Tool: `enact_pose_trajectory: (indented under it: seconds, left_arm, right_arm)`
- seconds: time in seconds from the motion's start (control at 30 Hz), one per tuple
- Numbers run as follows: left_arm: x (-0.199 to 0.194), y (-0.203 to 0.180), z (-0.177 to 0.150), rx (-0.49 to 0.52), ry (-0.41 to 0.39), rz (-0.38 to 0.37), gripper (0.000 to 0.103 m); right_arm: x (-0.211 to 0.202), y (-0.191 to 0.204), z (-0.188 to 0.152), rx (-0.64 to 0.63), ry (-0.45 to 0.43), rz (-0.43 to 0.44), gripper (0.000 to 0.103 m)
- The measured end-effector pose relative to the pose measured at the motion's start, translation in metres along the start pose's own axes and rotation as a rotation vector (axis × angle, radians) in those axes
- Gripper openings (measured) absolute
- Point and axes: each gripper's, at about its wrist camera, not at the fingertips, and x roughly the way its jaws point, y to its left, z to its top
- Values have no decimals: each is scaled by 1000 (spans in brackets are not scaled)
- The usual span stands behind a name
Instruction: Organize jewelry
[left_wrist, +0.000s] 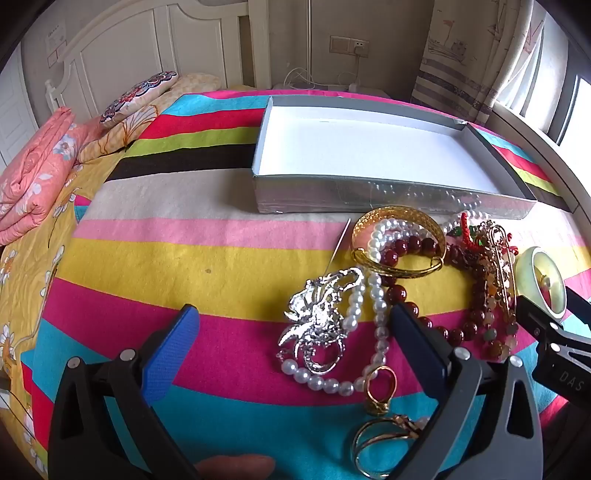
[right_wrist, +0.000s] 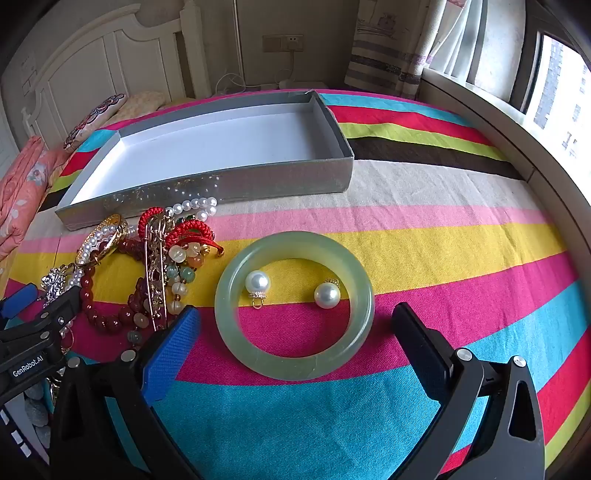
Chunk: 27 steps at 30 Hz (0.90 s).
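A heap of jewelry lies on the striped bedspread: a silver brooch (left_wrist: 319, 319), a pearl strand (left_wrist: 376, 295), a gold bangle (left_wrist: 399, 240), dark red beads (left_wrist: 406, 247) and gold rings (left_wrist: 380, 391). My left gripper (left_wrist: 291, 332) stands open above the brooch and pearls, holding nothing. A pale green jade bangle (right_wrist: 295, 306) lies flat with two pearl earrings (right_wrist: 258, 282) inside it. My right gripper (right_wrist: 295, 332) is open, its fingers either side of the bangle's near part, apart from it. A shallow grey box (left_wrist: 369, 188) (right_wrist: 258, 181) with a white inside sits behind.
Pink folded quilts (left_wrist: 33, 173) and pillows (left_wrist: 136, 96) lie at the left by the white headboard. A window ledge (right_wrist: 517, 147) borders the bed on the right. The other gripper's black frame (right_wrist: 37, 343) stands at the left of the right wrist view. A fingertip (left_wrist: 236, 467) shows at the bottom.
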Motion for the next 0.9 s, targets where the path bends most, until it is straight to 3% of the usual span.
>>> enact_pose_trajectory:
  seconds: [0.9]
  left_arm:
    - [0,0,0,0,-5,0,101]
  right_arm:
    - [0,0,0,3,-9,2,99]
